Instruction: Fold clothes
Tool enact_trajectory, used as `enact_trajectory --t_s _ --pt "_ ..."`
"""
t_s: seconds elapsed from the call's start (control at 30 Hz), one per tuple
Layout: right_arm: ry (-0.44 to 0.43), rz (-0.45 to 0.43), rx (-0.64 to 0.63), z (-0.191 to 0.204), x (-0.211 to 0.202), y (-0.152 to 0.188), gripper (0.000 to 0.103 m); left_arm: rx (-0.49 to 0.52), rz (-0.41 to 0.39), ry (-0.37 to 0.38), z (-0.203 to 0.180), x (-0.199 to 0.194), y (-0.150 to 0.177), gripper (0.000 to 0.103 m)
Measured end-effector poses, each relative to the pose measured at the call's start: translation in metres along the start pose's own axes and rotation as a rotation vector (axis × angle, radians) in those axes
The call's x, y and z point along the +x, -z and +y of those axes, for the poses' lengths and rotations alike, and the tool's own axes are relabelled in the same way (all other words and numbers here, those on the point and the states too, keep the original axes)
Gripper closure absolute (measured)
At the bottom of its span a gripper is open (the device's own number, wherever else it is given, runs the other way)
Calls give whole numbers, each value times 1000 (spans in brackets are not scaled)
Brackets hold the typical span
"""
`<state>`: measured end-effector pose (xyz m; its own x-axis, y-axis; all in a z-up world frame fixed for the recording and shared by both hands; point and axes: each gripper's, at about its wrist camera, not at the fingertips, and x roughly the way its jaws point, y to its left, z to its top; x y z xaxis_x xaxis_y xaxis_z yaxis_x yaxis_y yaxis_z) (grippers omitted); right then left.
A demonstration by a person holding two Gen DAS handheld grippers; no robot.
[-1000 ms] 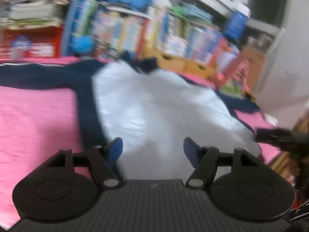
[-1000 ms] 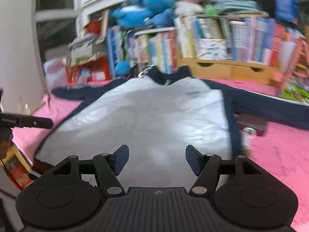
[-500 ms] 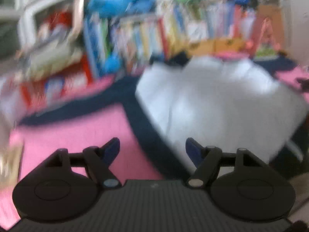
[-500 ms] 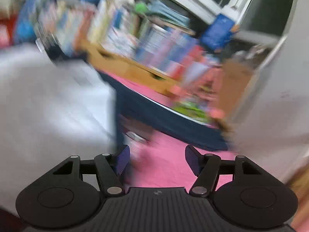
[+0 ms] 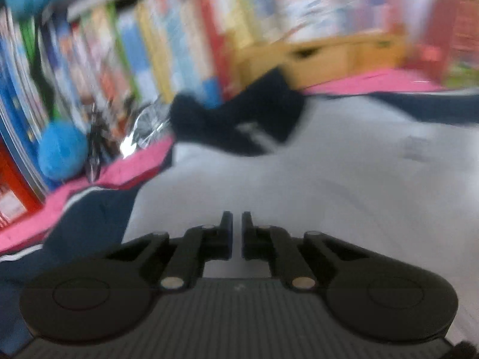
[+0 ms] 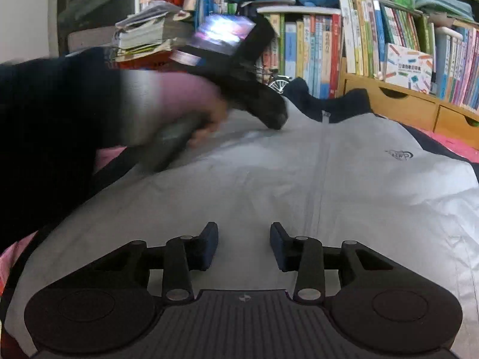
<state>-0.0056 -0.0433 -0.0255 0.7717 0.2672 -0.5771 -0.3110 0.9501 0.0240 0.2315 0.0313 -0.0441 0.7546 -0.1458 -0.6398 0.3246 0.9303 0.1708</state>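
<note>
Jacket [image 6: 299, 185] first: it lies spread flat on the pink bed [image 5: 374, 82], grey front up, right under and ahead of both your grippers. Your left gripper [image 5: 236, 230] has its jaws drawn together with only a thin slit between them, hovering low over the grey fabric; no cloth shows between the pads. The dark navy collar [image 5: 248, 119] sits ahead of it, and the navy sleeve [image 5: 83, 221] with its white stripe runs off to its left. From your right gripper [image 6: 244, 246], the zip line runs straight ahead up to the collar. Its jaws are closing, a gap still between them, nothing caught in it. Your left hand [image 6: 179, 101] and the tool it grips blur across, ahead and to the left. Bookshelves [image 6: 374, 39] stand beyond the bed.
</note>
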Motion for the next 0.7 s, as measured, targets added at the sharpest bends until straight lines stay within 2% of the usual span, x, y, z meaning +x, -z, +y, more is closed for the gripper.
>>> enact_trajectory --t_s 0.13,0.3,0.4,0.57,0.7 --pt "13 3 -12 3 1 1 63 -148 -1 -75 35 58 -37 100" --pt "2 5 7 -2 2 3 61 -133 -10 -124 40 84 -56 98" --pt "0 5 10 -3 -2 6 60 -157 4 -120 38 76 -54 97" --pt "-2 6 15 -2 -4 7 58 -131 24 -93 30 40 -43 91" --pt "1 7 17 -2 -3 6 58 -106 -12 -62 14 4 -43 86"
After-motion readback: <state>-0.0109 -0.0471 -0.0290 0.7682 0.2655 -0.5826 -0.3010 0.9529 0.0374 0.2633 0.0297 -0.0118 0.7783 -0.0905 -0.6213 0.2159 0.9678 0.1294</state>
